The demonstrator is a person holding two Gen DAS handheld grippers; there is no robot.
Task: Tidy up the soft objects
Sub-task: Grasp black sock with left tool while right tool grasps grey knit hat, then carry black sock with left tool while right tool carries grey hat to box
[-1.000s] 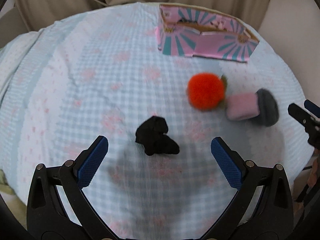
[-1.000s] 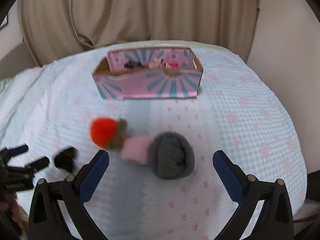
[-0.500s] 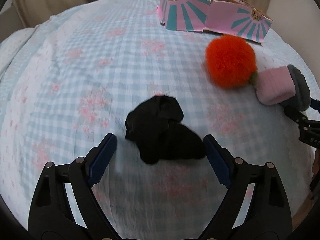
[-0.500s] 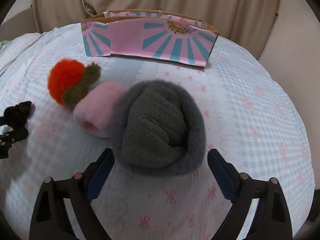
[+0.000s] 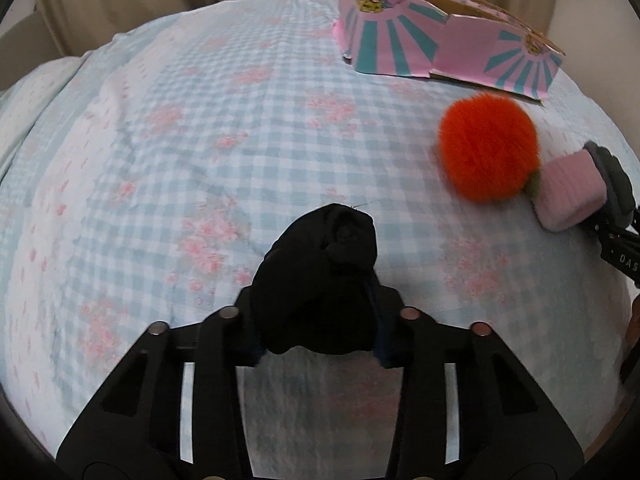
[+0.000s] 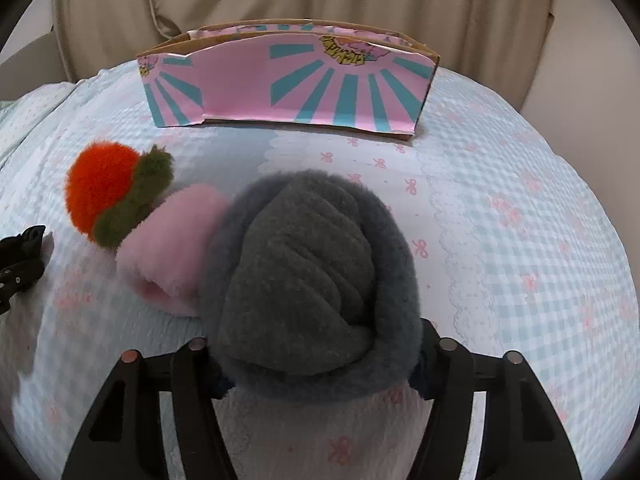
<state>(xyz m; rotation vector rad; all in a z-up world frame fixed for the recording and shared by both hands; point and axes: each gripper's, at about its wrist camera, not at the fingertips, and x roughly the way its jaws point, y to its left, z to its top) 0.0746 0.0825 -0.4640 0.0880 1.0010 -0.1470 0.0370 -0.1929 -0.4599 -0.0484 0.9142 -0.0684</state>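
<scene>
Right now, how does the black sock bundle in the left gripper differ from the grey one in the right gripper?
The black sock bundle is thin, smooth fabric, loosely knotted and lumpy; the grey sock bundle is thick, fuzzy and rolled into a neat ball. The black one sits alone on the checked cloth; the grey one touches a pink fuzzy roll. Both are clamped between gripper fingers.
</scene>
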